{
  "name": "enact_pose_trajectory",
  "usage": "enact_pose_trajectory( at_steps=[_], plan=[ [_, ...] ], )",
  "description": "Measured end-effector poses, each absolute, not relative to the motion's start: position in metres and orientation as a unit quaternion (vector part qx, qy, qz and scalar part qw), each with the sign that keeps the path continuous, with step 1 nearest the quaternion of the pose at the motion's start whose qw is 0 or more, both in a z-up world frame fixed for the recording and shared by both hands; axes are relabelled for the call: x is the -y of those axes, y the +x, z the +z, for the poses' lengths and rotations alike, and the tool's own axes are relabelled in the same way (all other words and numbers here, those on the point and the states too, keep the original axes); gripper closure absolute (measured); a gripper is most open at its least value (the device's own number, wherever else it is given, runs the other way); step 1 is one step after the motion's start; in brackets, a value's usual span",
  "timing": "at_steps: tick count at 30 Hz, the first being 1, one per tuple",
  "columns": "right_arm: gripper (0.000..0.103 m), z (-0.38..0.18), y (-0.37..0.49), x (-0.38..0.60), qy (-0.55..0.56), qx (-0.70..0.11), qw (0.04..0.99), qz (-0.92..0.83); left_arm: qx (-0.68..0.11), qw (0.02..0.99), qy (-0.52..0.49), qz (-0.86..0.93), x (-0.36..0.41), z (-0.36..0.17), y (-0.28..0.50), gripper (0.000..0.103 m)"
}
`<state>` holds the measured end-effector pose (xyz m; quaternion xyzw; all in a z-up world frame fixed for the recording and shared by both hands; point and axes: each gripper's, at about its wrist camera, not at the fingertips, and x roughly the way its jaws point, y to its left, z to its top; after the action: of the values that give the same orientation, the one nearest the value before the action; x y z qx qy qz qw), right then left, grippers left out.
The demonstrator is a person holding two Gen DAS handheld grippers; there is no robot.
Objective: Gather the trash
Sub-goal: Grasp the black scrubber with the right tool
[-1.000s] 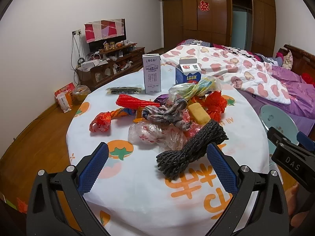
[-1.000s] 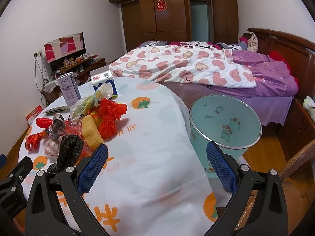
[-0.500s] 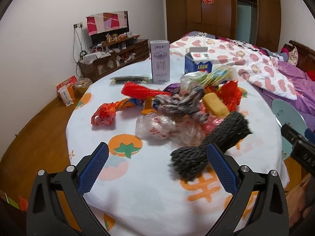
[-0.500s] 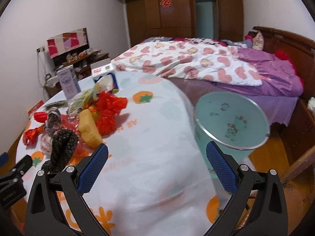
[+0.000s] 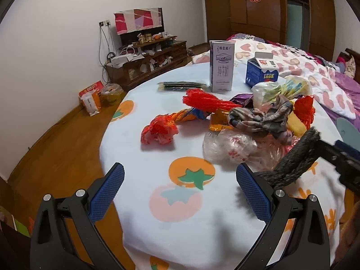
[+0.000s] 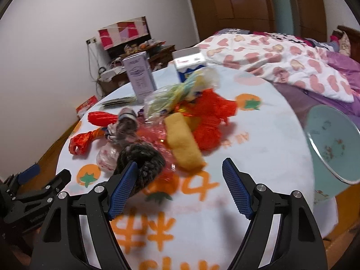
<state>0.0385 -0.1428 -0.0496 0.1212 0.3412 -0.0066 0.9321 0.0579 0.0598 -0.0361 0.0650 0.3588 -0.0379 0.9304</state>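
Observation:
A pile of trash lies on the round table [image 5: 157, 157]: a dark knitted roll [image 5: 297, 159] [image 6: 141, 157], a yellow sponge-like block [image 6: 183, 144], red crumpled wrappers [image 5: 159, 131] [image 6: 213, 117], clear plastic bags [image 5: 227, 145] and a grey cloth [image 5: 261, 117]. A light blue bin [image 6: 330, 141] stands at the table's right edge. My left gripper [image 5: 180, 189] is open and empty over the table's near left part. My right gripper [image 6: 180, 189] is open and empty, just in front of the dark roll and yellow block.
A tall milk carton [image 5: 221, 65] and a blue carton [image 5: 262, 73] stand at the table's far side. A bed with a heart-print quilt [image 6: 281, 56] is to the right. A low wooden TV cabinet [image 5: 146, 63] stands by the far wall.
My left gripper has swung left, so the pile now sits to its right. My right gripper has swung left toward the pile; the bin has slid to the right edge of its view.

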Motion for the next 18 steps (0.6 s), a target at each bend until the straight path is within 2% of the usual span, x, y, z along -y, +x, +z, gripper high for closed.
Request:
enact_pose_trajectory(
  at_steps=[2, 8, 10, 13, 14, 15, 16, 18],
  plan=[
    [0.036, -0.051, 0.042, 0.141, 0.125, -0.349, 0.929, 0.002, -0.353, 0.932, 0.072, -0.043, -0.055, -0.034, 0.062, 0.006],
    [0.037, -0.037, 0.031, 0.158, 0.157, -0.32, 0.934, 0.006, -0.349, 0.933, 0.072, -0.039, -0.051, -0.033, 0.071, 0.006],
    [0.033, -0.034, 0.031, 0.16, 0.166, -0.315, 0.935, 0.015, -0.355, 0.932, 0.071, -0.034, -0.053, -0.037, 0.075, 0.006],
    [0.035, -0.048, 0.042, 0.149, 0.163, -0.348, 0.922, 0.036, -0.364, 0.929, 0.059, -0.03, -0.059, -0.04, 0.079, 0.006],
    [0.041, -0.054, 0.046, 0.147, 0.167, -0.359, 0.917, 0.042, -0.363, 0.929, 0.057, -0.033, -0.059, -0.039, 0.078, 0.006],
    [0.062, -0.061, 0.049, 0.145, 0.175, -0.372, 0.91, 0.055, -0.362, 0.93, 0.058, -0.036, -0.058, -0.039, 0.078, 0.006],
    [0.072, -0.067, 0.052, 0.145, 0.183, -0.381, 0.904, 0.068, -0.359, 0.931, 0.06, -0.039, -0.056, -0.037, 0.077, 0.006],
    [0.077, -0.07, 0.051, 0.149, 0.203, -0.38, 0.898, 0.085, -0.353, 0.932, 0.064, -0.048, -0.05, -0.034, 0.076, 0.006]
  ],
)
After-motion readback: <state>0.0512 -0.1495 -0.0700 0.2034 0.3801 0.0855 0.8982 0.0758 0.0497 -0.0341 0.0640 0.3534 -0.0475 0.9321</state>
